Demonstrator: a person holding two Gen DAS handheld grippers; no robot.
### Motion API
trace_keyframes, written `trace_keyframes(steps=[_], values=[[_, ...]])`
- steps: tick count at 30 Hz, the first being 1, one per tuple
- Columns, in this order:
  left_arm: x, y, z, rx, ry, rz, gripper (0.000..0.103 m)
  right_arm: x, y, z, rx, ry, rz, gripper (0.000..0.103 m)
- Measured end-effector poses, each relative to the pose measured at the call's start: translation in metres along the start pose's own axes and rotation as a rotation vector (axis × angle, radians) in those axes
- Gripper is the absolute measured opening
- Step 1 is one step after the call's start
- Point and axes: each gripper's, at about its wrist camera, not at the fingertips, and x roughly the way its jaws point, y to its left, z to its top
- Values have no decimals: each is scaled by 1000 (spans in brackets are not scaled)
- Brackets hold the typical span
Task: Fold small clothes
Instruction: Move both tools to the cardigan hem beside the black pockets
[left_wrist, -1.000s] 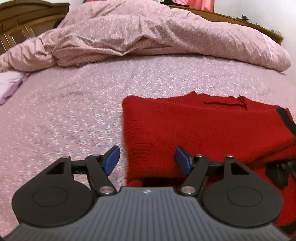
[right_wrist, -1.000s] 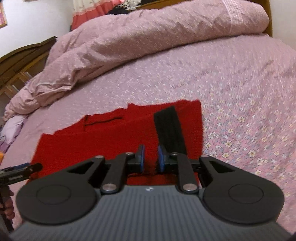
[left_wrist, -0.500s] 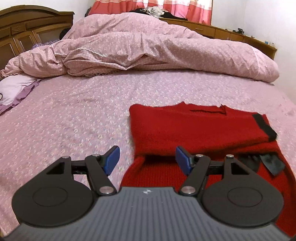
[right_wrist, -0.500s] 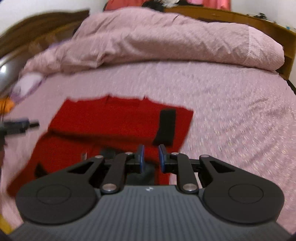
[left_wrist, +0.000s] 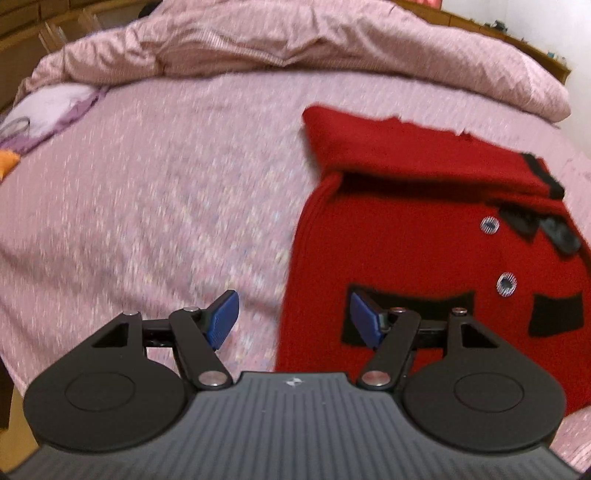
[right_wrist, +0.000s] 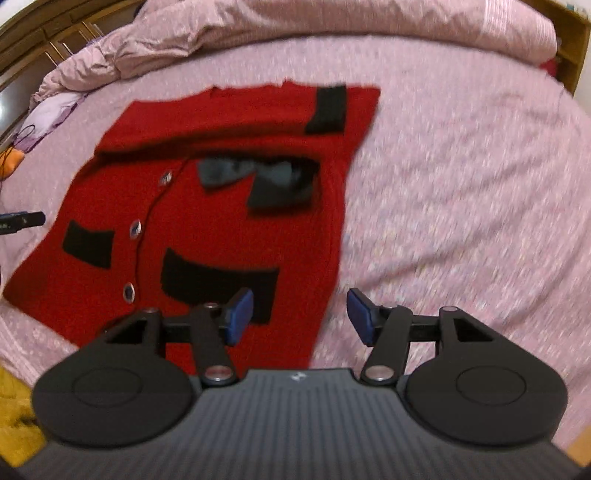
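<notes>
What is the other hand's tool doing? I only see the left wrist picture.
Observer: The right gripper has just been opening and holds nothing; it hangs above the red cardigan's right edge.
Operator: I count two buttons. More?
Observer: Three show here, down the front.
Operator: What lies right of it?
Observer: Only pink bedspread.

A red knitted cardigan (right_wrist: 207, 206) with black pocket bands and silvery buttons lies on the bed's pink sheet (right_wrist: 461, 184) with tiny pale flowers; beyond the cardigan, a matching pink quilt (left_wrist: 295, 40).
</notes>
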Motion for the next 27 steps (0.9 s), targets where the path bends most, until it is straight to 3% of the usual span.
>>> trace_keyframes(steps=[4, 10, 14, 18, 27], values=[[9, 8, -12, -7, 37, -18, 72, 10, -1, -15, 23, 44, 15, 59], [29, 7, -11, 44, -1, -63, 72, 20, 0, -29, 31, 40, 41, 58], [48, 5, -6, 89, 53, -148, 72, 32, -1, -30, 45, 52, 92, 58], [60, 1, -5, 100, 132, -287, 72, 39, 3, -28, 15, 51, 96, 58], [58, -9, -9, 154, 170, -361, 73, 48, 5, -28, -25, 40, 120, 61]])
